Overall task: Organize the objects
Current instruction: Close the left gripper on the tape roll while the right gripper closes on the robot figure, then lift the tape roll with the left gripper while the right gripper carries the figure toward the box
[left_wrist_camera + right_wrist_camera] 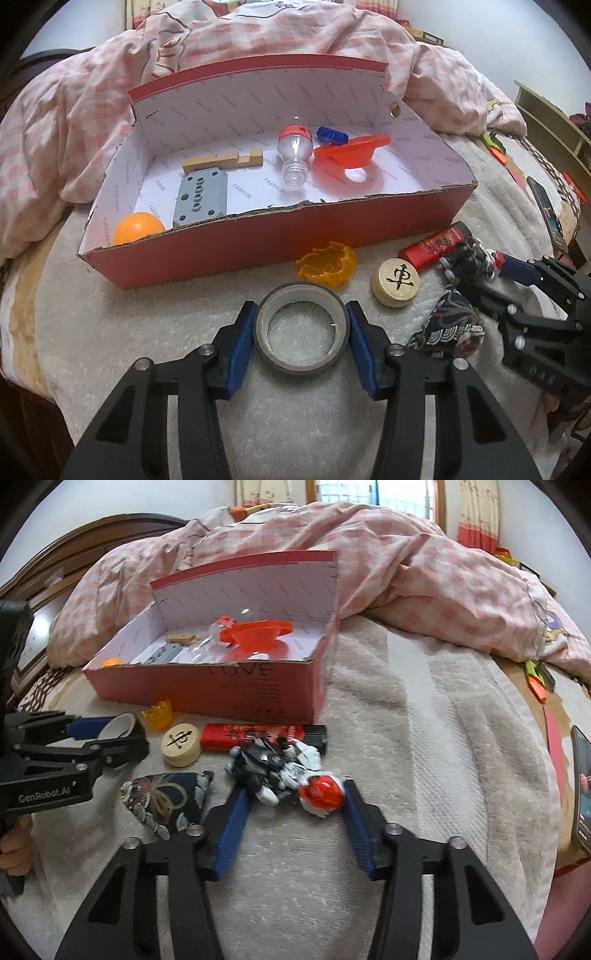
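1. Left tongs (301, 328) are straddling the tape roll (302, 326) lying flat on the bed, pads at its sides; firm grip unclear.
2. Right tongs (291, 805) are gaping around the toy robot (284, 771), which is lying crosswise.
3. Box (280, 236) is sitting straight ahead of both.

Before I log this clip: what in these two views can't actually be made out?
- Orange ball: left wrist view, lower half behind the box wall.
- Phone: right wrist view, cut by the frame edge.
- Toy robot: motion blurred, so contact with the right gripper is unclear.
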`<move>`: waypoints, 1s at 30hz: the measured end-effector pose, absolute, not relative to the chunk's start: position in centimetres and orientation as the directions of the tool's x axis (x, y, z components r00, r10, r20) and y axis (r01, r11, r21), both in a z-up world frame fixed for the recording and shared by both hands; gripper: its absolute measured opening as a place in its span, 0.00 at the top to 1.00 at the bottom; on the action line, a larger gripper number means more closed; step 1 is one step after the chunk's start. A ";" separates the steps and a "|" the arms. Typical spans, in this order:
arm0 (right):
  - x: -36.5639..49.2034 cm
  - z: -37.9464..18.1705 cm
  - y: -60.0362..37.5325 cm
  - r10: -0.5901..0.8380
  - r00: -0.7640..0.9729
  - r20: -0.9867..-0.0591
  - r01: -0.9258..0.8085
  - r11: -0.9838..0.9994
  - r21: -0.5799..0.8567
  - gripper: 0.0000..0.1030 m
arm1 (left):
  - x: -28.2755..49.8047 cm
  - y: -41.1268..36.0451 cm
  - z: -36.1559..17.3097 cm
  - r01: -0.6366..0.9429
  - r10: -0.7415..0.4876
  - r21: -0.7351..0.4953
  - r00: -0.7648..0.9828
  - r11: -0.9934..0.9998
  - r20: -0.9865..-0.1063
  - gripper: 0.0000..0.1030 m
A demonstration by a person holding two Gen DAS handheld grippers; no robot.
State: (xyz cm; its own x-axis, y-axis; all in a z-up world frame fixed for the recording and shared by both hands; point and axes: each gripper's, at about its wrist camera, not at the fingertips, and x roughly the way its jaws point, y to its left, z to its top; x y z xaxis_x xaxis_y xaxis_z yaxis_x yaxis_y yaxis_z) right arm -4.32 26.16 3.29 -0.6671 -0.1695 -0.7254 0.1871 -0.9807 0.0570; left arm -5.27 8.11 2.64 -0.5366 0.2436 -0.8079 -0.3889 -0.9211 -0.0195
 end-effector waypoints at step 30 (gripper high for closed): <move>-2.3 5.2 25.6 -0.247 -0.675 -0.695 0.206 -0.968 0.144 0.79 | -5.1 6.4 4.2 -0.351 0.275 -0.083 -0.545 -0.933 -0.792 0.54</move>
